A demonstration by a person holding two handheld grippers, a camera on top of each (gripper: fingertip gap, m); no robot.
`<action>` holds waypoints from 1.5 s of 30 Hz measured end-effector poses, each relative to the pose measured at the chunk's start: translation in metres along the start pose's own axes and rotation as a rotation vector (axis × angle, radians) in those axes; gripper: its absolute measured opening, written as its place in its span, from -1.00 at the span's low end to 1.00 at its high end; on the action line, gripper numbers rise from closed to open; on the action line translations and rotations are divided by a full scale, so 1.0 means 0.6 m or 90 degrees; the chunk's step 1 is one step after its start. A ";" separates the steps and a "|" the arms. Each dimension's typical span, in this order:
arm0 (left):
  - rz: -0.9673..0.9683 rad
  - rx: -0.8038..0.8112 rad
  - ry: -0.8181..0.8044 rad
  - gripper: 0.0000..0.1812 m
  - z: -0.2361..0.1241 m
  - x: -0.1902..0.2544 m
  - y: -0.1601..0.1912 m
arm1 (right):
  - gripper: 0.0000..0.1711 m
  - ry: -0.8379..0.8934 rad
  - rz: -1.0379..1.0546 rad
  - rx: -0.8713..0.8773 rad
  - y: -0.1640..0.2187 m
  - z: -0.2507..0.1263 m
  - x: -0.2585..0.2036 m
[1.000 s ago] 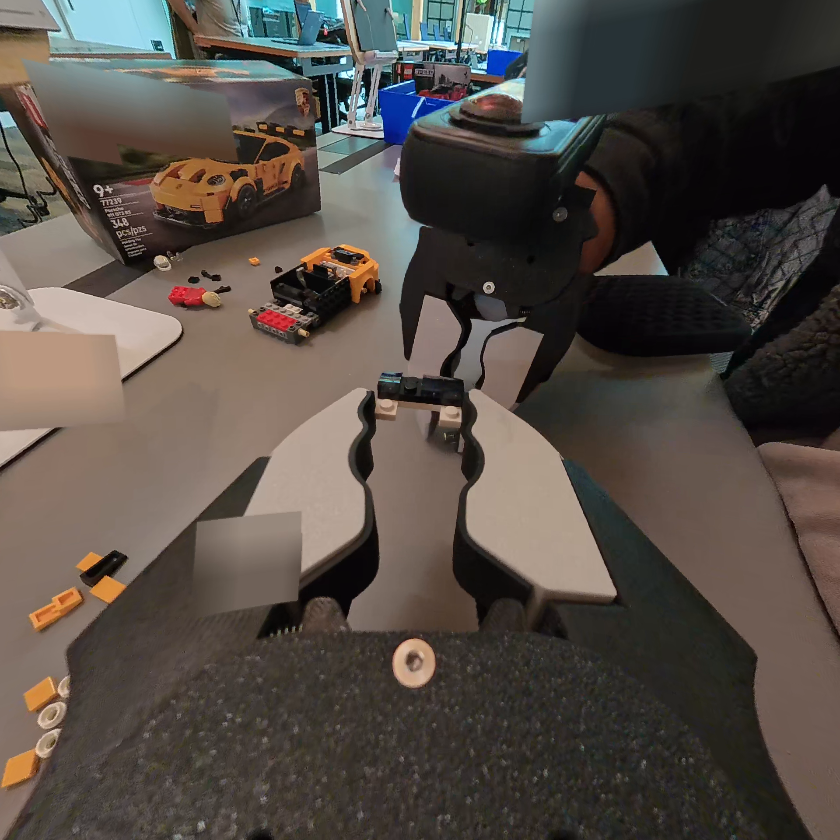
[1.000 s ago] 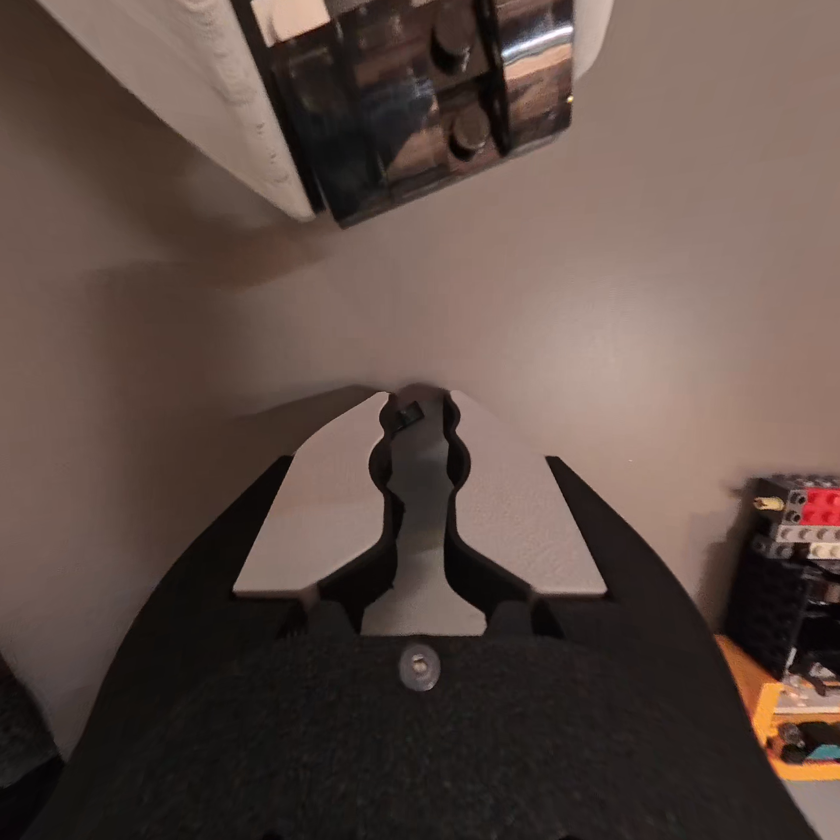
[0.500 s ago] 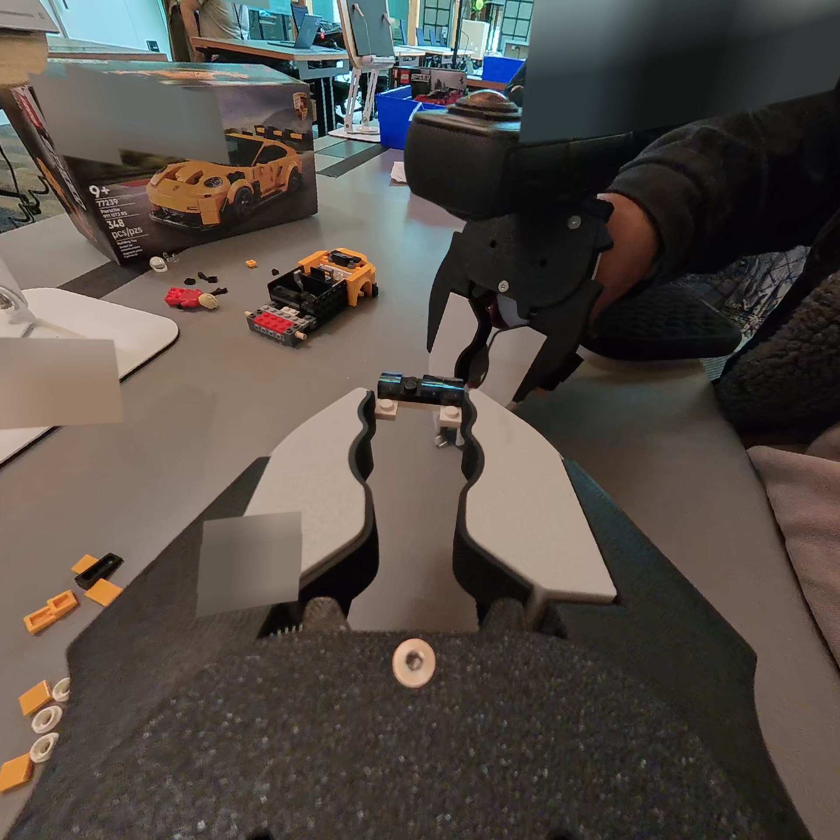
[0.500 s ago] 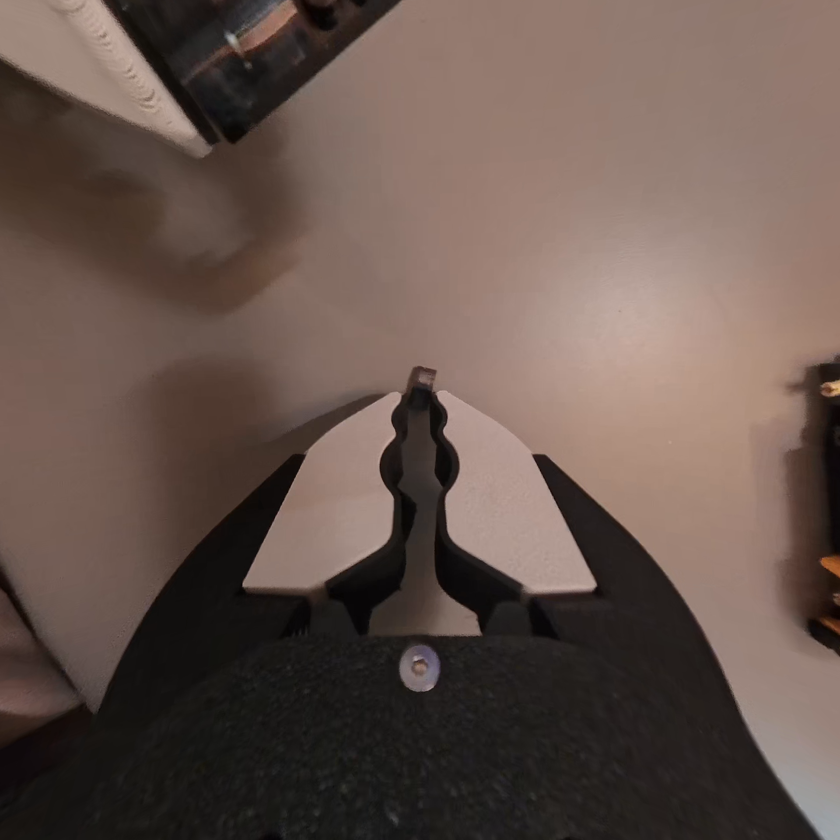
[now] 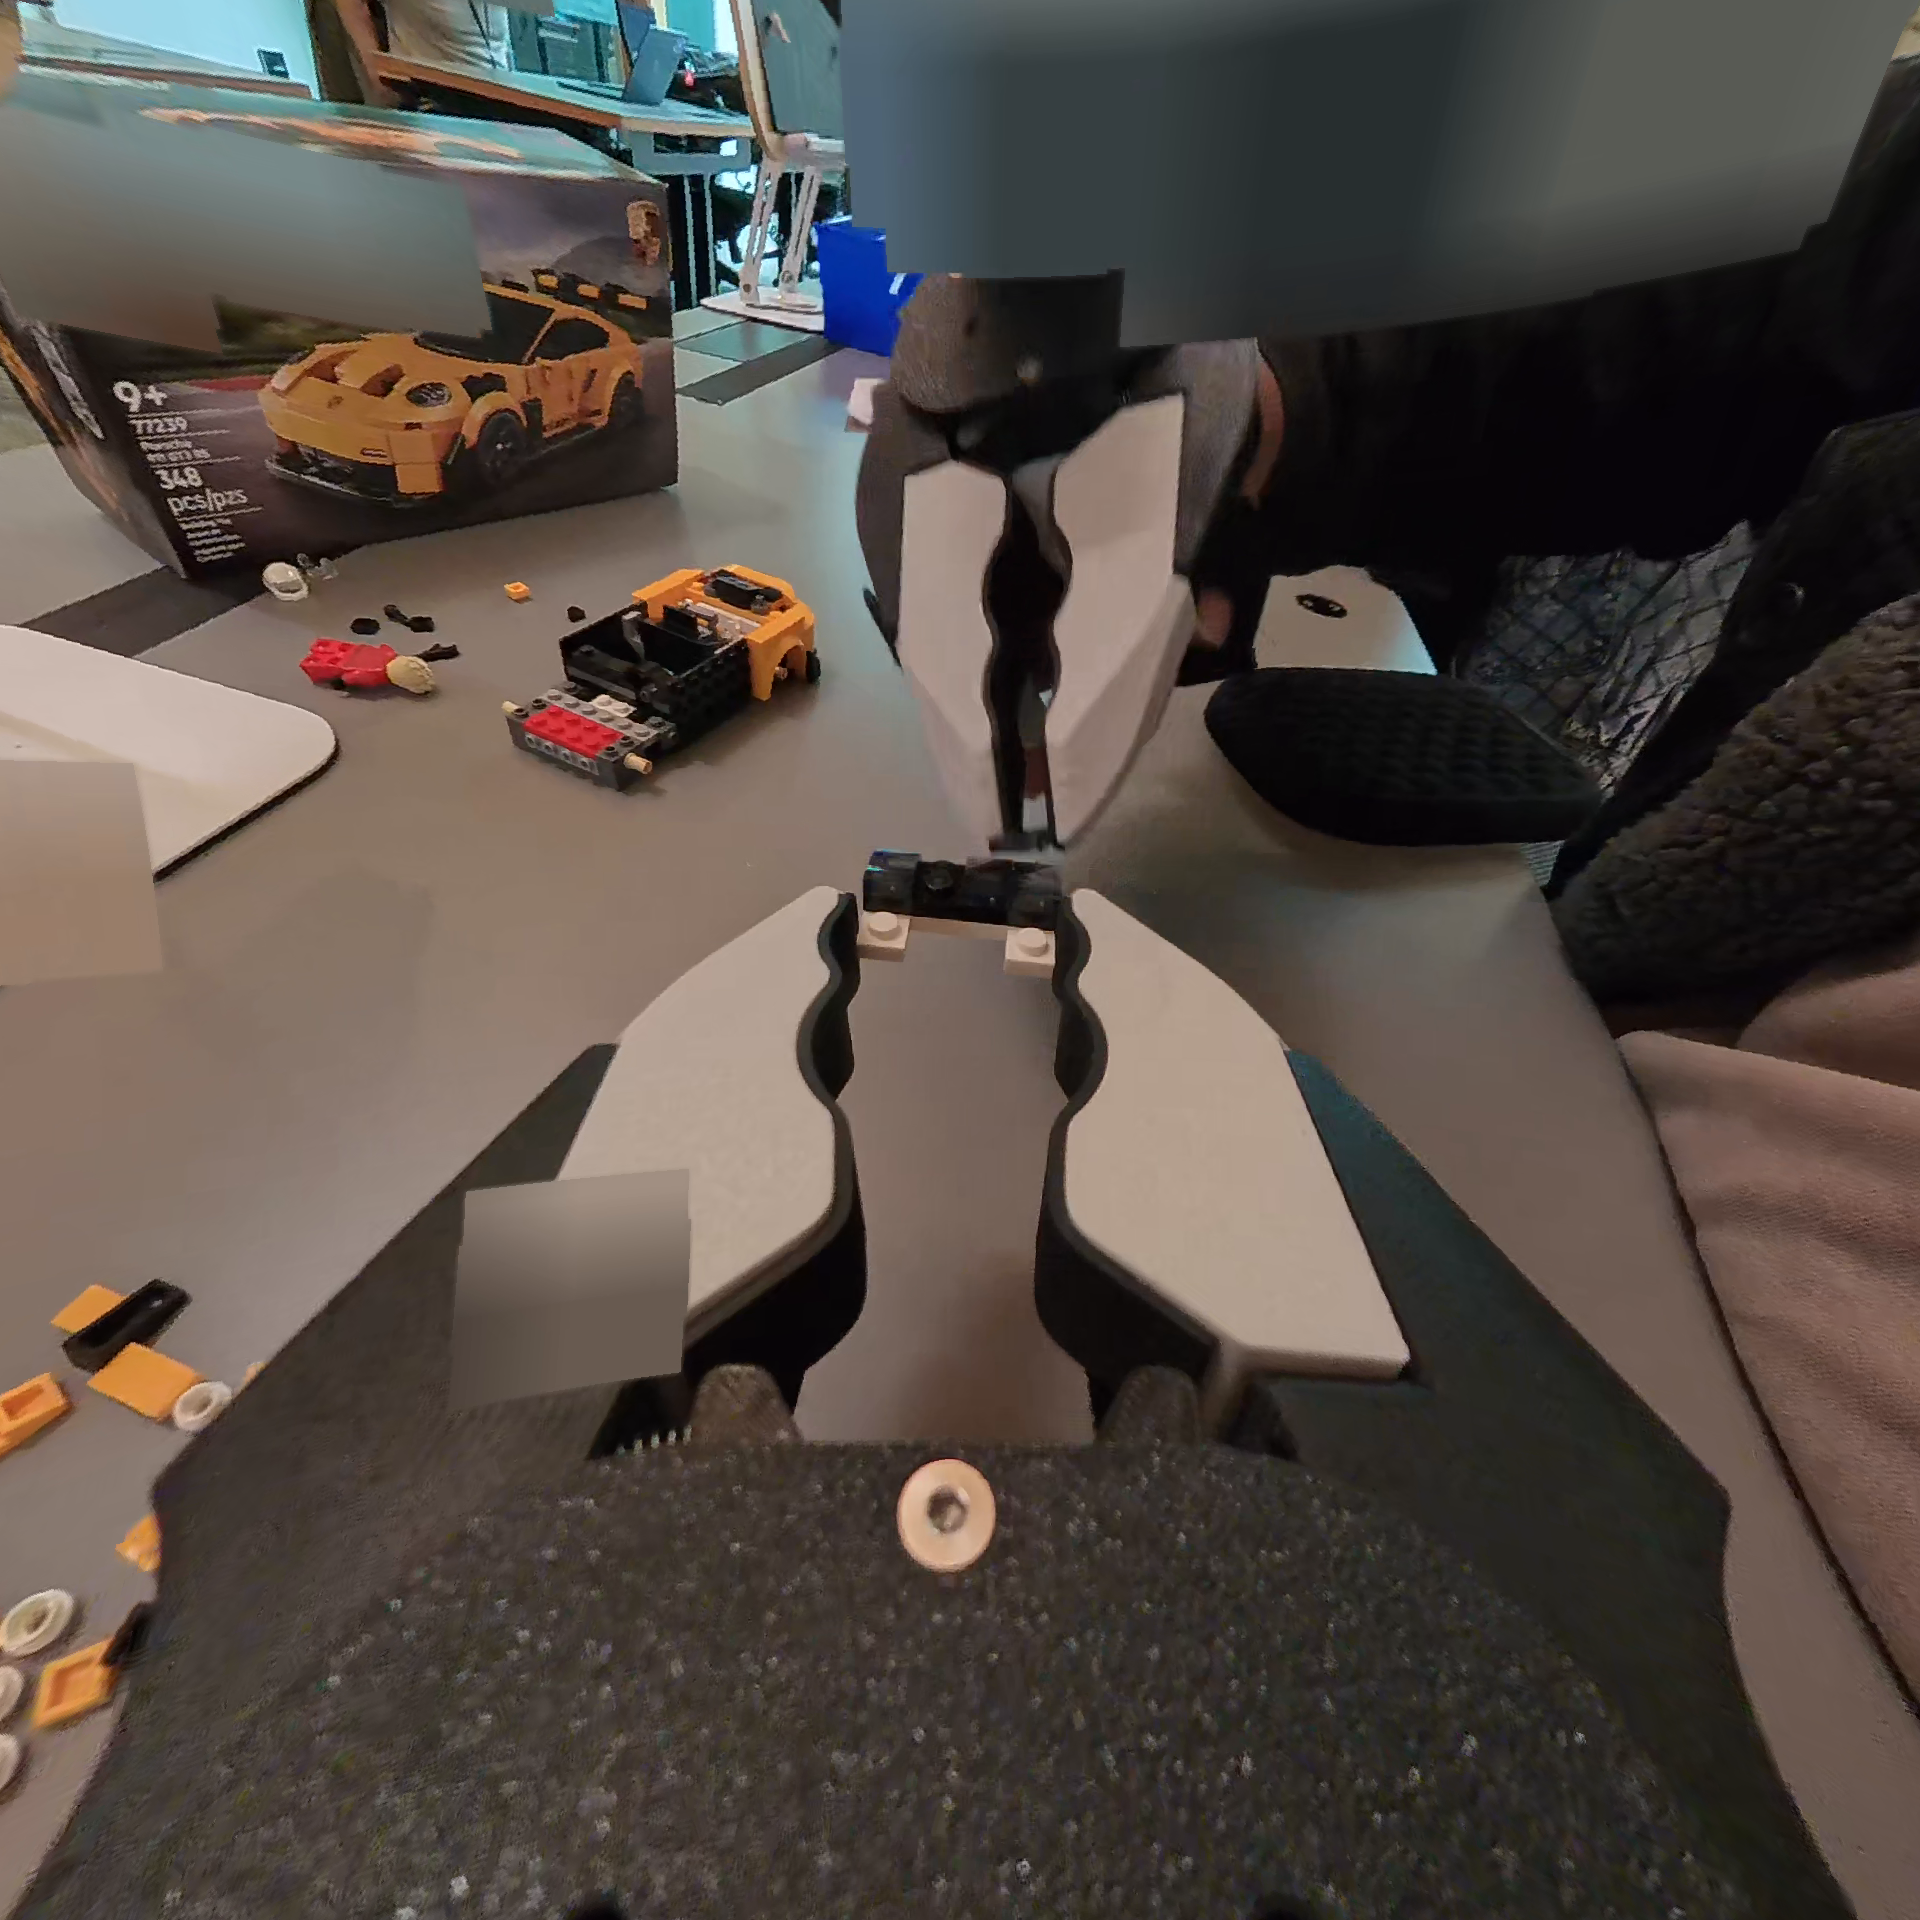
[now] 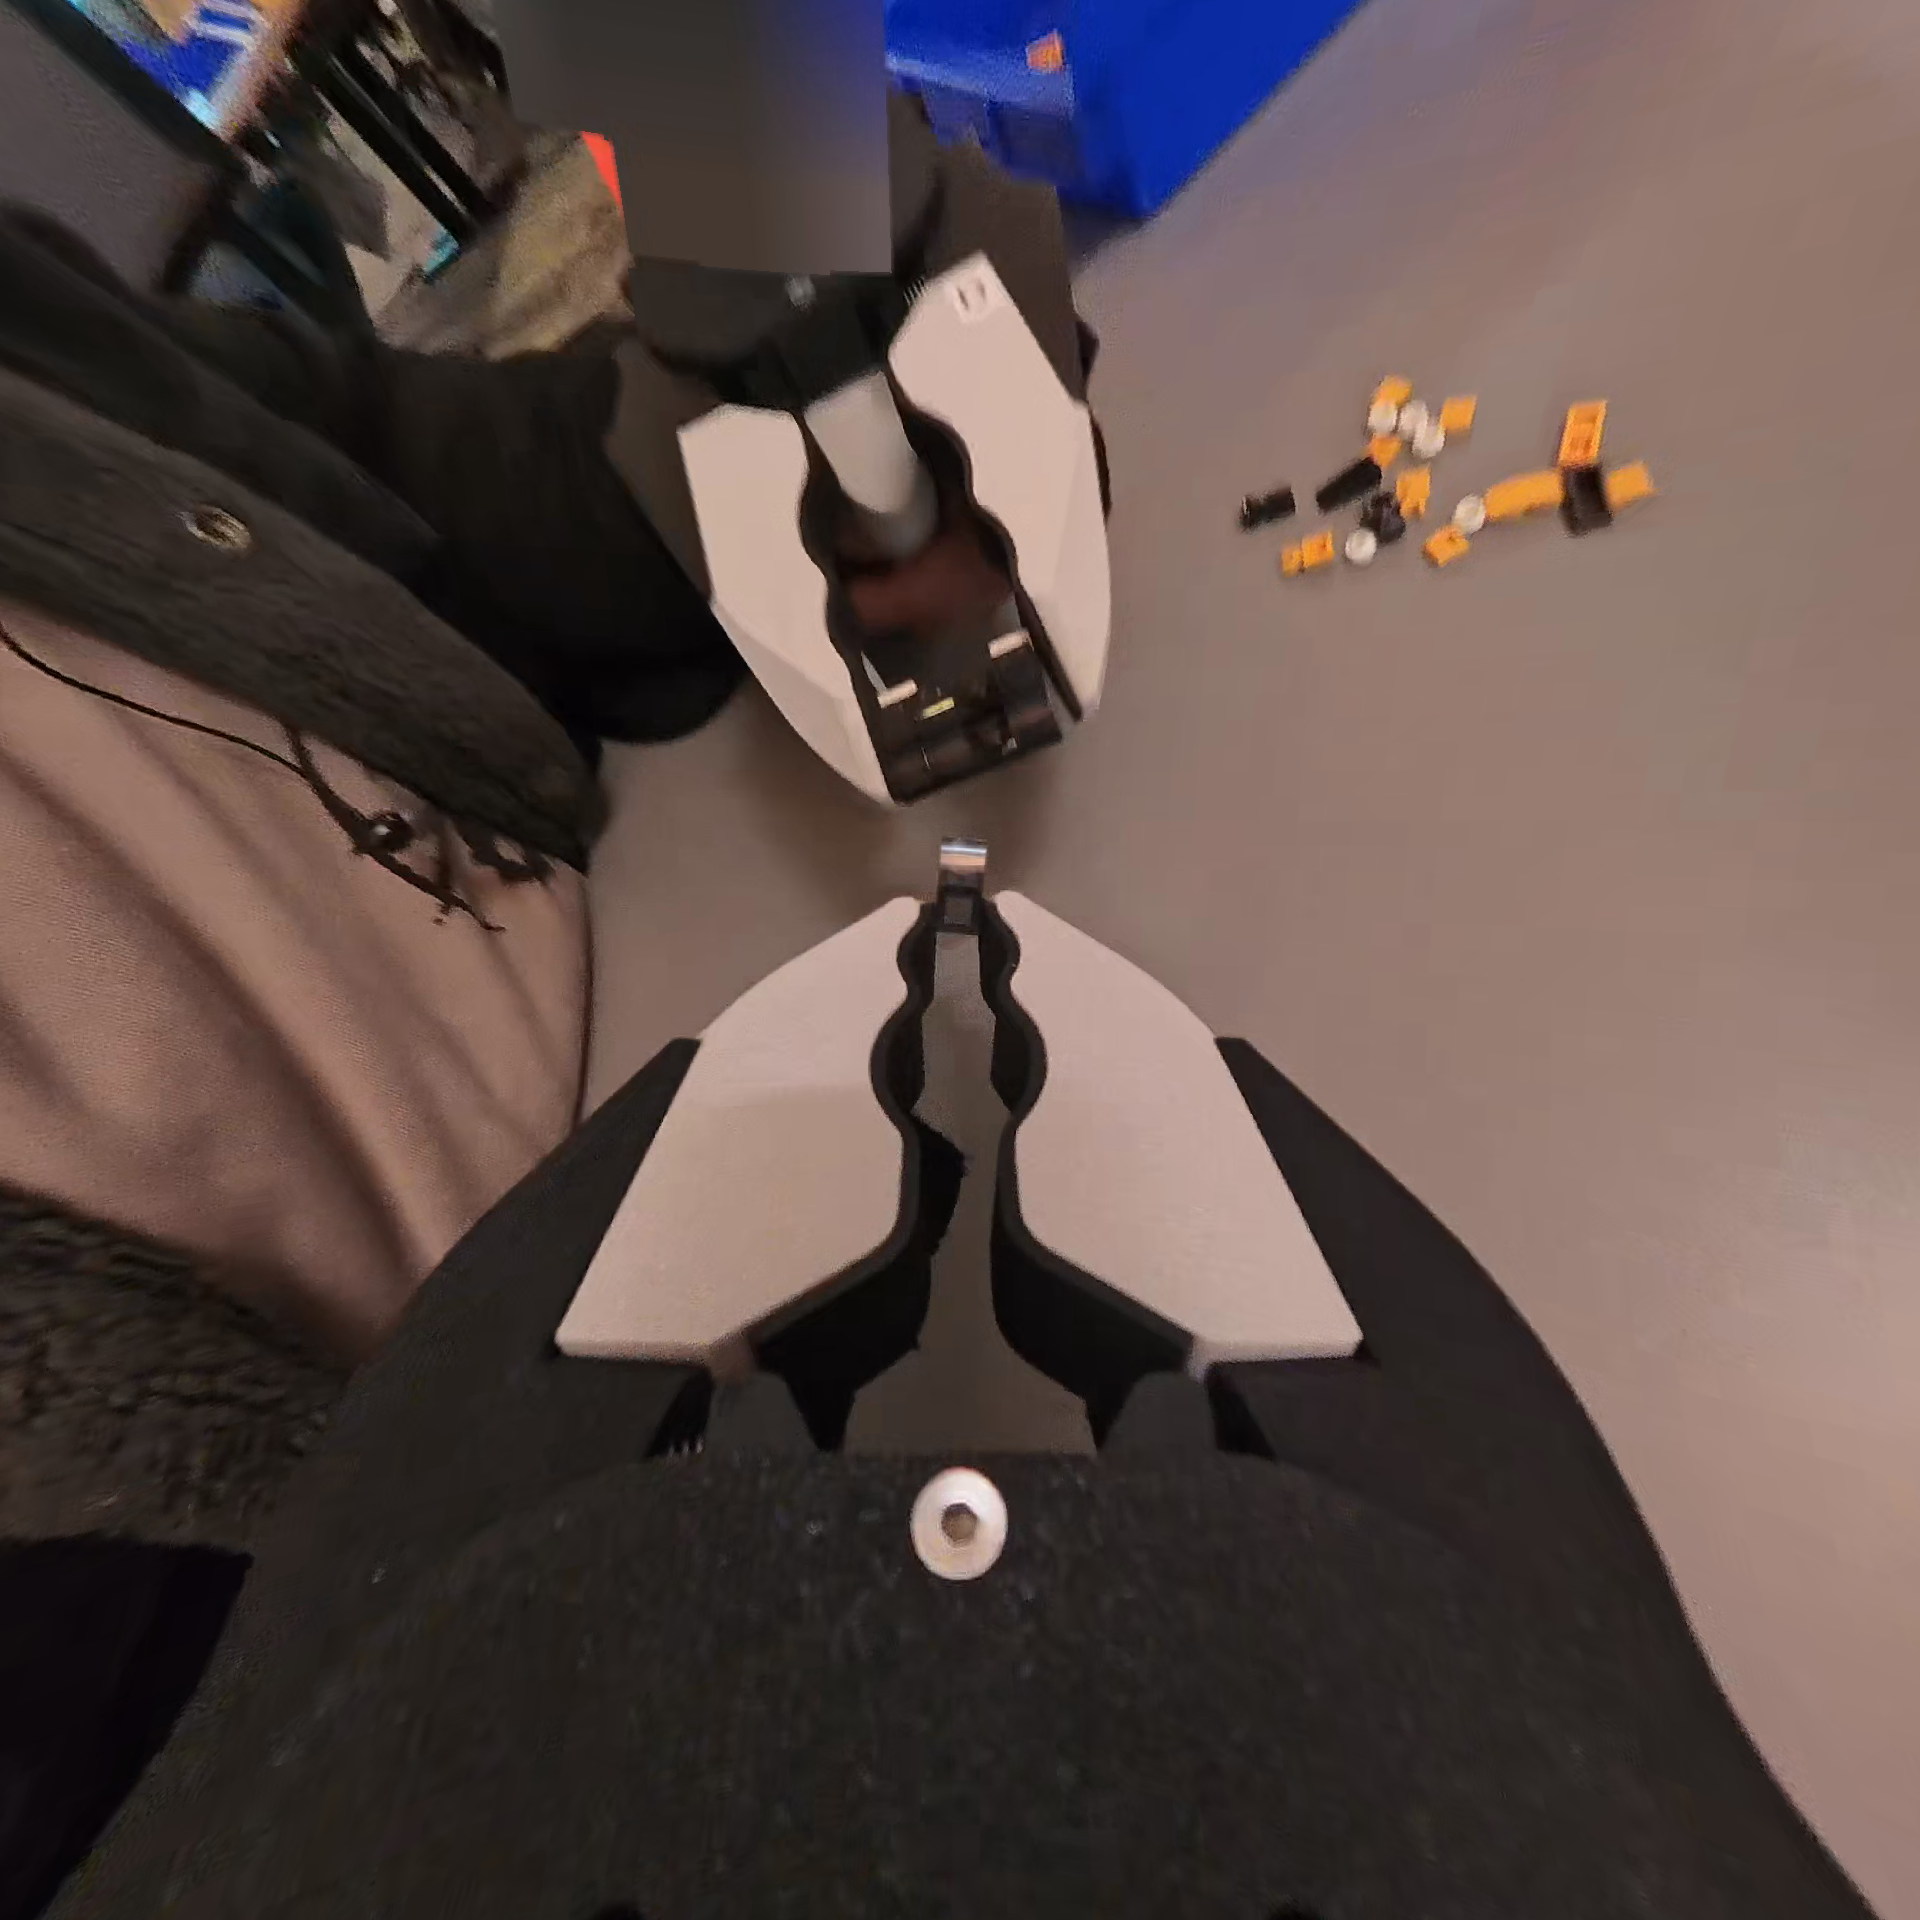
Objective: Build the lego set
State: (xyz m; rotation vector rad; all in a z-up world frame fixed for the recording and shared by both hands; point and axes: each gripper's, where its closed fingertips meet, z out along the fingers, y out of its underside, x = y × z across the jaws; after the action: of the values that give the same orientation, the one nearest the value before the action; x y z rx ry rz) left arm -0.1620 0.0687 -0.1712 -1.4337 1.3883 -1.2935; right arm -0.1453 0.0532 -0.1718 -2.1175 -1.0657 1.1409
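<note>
1. Left wrist view: my left gripper (image 5: 961,920) clamps a black-and-white subassembly (image 5: 961,902) above the worktop's (image 5: 364,987) near edge.
2. My right gripper (image 6: 958,906) pinches a small black piece (image 6: 958,883), its tip just above the subassembly.
3. Half-built car (image 5: 665,670) sits mid-worktop.

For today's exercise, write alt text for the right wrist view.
The right gripper pinches a small black piece just short of a black brick assembly held by the left gripper. Loose orange and black bricks lie on the grey table.
</note>
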 end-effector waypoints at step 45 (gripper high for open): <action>0.025 0.170 0.105 -0.61 -0.030 0.061 -0.077 | -0.89 0.062 -0.205 -0.293 -0.089 -0.005 -0.071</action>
State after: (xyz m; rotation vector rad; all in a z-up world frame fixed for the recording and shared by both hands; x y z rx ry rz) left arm -0.1722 0.0415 -0.1167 -1.1367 1.2831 -1.5358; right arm -0.1787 0.0479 -0.1124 -2.1889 -1.6734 0.6773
